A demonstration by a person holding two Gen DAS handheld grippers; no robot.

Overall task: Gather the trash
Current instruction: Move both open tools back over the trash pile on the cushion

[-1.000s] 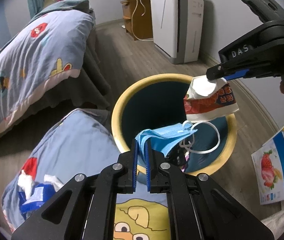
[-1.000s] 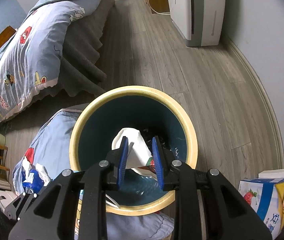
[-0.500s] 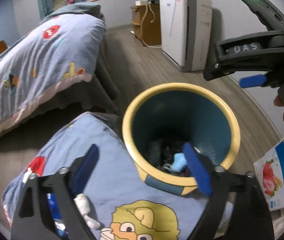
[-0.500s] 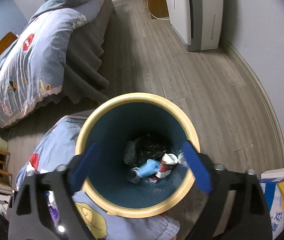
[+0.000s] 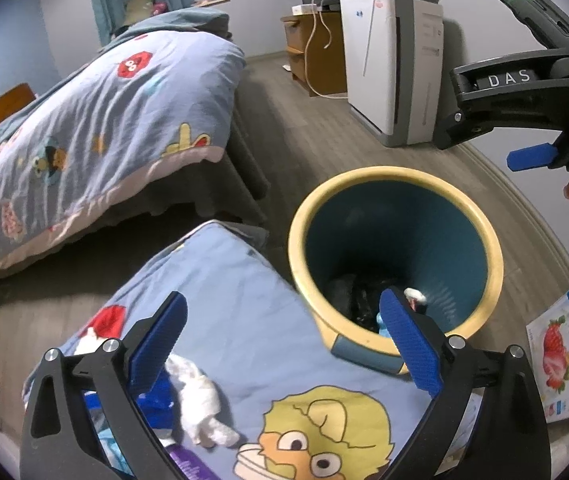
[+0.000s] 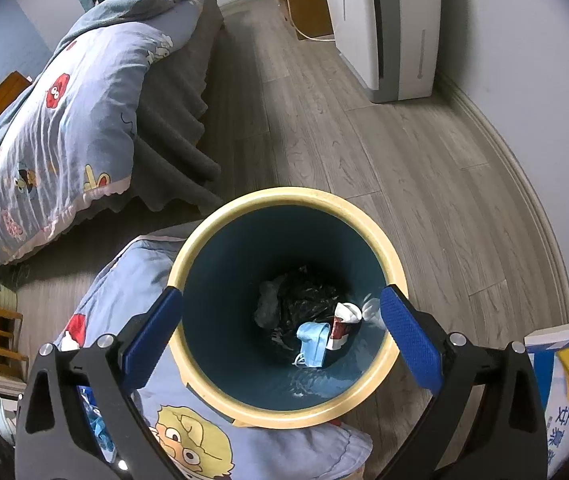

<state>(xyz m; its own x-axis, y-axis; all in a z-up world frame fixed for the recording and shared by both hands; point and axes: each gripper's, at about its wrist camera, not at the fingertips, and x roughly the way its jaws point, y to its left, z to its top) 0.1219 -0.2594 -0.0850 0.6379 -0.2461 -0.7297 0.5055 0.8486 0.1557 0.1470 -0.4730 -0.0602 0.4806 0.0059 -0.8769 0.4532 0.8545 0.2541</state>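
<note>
Grey wood-plank flooring (image 6: 404, 184) carries a round trash bin (image 6: 284, 416) with a cream rim and a dark teal inside. At the bin's bottom lie a blue face mask (image 6: 311, 342) and, touching it on its right, a crumpled red-and-white wrapper (image 6: 342, 325); both rest against a dark, crinkled mass of plastic (image 6: 304, 292) deeper in the bin.

Above the bin's mouth hangs the right claw (image 6: 280, 336), its blue-padded jaws spread wide and holding nothing. The left claw (image 5: 280, 348) is likewise wide open and empty, just left of the bin, over a blue cartoon-print quilt (image 5: 244, 344) that presses against the bin's left wall. On that quilt, farther from the bin, lie a crumpled white tissue (image 5: 200, 404) and some blue scrap (image 5: 156, 396) beside it.

Right of the bin stands a carton with a strawberry picture (image 5: 564, 356). Beyond the bin, against the wall, stands a white air purifier (image 5: 392, 68), with a wooden cabinet (image 5: 308, 52) next to it. Left of the bin, across the floor, is a bed (image 6: 64, 120) under a matching blue quilt.
</note>
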